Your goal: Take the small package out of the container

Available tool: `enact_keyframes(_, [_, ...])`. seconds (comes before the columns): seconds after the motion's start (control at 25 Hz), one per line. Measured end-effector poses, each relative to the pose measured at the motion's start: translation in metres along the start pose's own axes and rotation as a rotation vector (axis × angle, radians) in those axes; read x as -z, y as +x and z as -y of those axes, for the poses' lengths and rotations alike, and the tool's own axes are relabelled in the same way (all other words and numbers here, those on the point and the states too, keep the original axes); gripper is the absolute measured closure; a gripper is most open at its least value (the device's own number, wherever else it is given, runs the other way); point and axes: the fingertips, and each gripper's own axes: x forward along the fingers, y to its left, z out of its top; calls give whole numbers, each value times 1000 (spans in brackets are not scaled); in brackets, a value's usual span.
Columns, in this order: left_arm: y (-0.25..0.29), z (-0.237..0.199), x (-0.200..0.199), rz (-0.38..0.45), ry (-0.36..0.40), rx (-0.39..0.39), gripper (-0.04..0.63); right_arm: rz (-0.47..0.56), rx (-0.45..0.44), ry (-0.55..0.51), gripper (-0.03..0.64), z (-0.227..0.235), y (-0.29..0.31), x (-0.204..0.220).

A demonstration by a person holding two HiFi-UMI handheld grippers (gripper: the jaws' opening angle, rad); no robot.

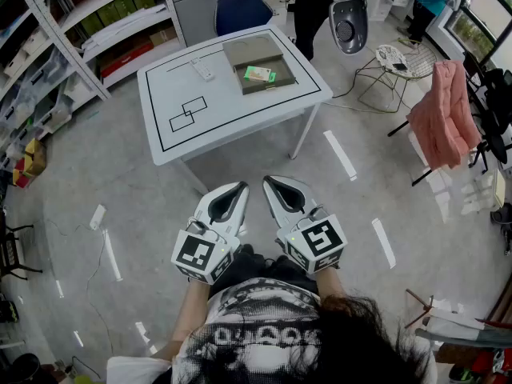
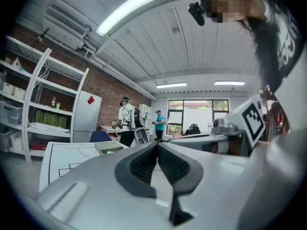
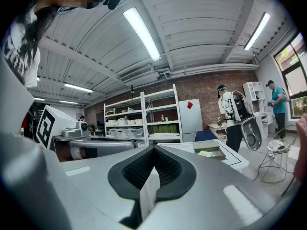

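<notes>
**Small package** (image 1: 258, 74), green-labelled, lay flat inside the open container (image 1: 285, 82). The container stood near the far right corner of the worktop (image 1: 224, 130). Nothing else could be seen in it, and a flat, lid-like panel (image 1: 252, 50) adjoined its far side. A small white object (image 1: 204, 71) lay toward the far edge of the worktop, and black outlined rectangles (image 1: 188, 112) marked the near left area. The left gripper (image 1: 238, 186) and right gripper (image 1: 273, 181) were held side by side close to the person's body, well apart from the worktop. The fingers of each were pressed together with nothing between them.

Judged step: the approach. Done well, one gripper would reach the container and spread its fingers before descending. It would then take the package across its edges, clear of the container walls.
</notes>
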Motion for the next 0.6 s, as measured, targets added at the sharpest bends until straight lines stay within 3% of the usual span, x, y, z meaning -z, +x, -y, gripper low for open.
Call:
enact_keyframes(0.28, [-1,-15,1,-2,-5,3,595,1,-19,-26,629,-9,15,-1])
enact_keyframes(0.6, [-6,-37,-1,-3,-7,24,595,-3,17,-4,629,-13,35,-3])
